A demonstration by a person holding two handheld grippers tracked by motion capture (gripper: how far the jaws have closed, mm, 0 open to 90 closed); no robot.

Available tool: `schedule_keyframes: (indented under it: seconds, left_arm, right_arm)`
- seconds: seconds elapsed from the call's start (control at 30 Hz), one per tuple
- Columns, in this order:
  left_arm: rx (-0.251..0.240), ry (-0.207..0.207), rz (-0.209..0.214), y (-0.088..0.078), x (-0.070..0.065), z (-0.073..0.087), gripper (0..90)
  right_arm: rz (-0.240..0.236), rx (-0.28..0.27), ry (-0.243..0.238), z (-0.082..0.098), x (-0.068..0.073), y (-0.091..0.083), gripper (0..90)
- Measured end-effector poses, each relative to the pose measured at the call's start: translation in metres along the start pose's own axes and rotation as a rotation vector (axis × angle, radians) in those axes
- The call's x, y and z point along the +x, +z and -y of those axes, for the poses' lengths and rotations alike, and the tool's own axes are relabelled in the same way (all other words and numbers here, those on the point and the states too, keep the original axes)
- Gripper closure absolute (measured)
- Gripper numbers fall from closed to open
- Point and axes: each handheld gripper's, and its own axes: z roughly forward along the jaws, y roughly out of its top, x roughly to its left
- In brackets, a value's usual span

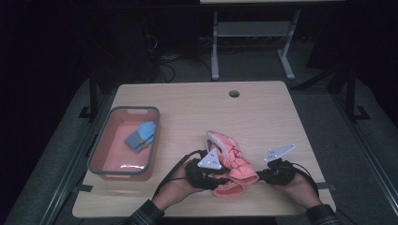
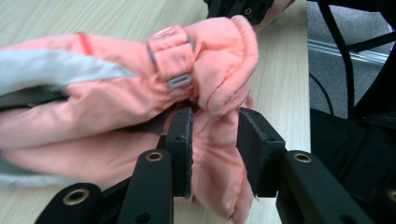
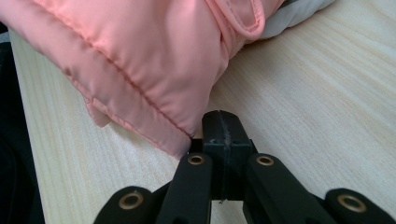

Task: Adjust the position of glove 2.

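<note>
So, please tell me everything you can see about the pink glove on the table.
The pink glove is padded, of smooth salmon fabric with stitched seams, a white-grey panel and a wrist strap with a grey buckle. It lies crumpled on the wooden table, near its front edge. A fold of it sits between the left gripper jaws, which are apart. The right gripper, shut, is beside its hem.
</note>
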Motion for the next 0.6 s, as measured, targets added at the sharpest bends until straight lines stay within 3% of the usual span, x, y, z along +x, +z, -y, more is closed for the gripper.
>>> schedule_keyframes:
  seconds: [0.2,0.33,0.6]
  left_arm:
    - [-0.008,-0.011,-0.009,0.006,0.000,-0.006,65.4]
    - [-0.015,-0.012,-0.008,0.007,0.002,-0.007,76.4]
    - [-0.059,-0.043,0.006,-0.009,0.009,-0.008,80.8]
  right_arm:
    - [-0.001,-0.015,-0.006,0.000,0.000,-0.003,90.0]
    - [-0.004,-0.027,-0.004,0.000,0.000,-0.005,90.0]
    - [-0.033,-0.107,-0.007,-0.004,0.004,-0.017,90.0]
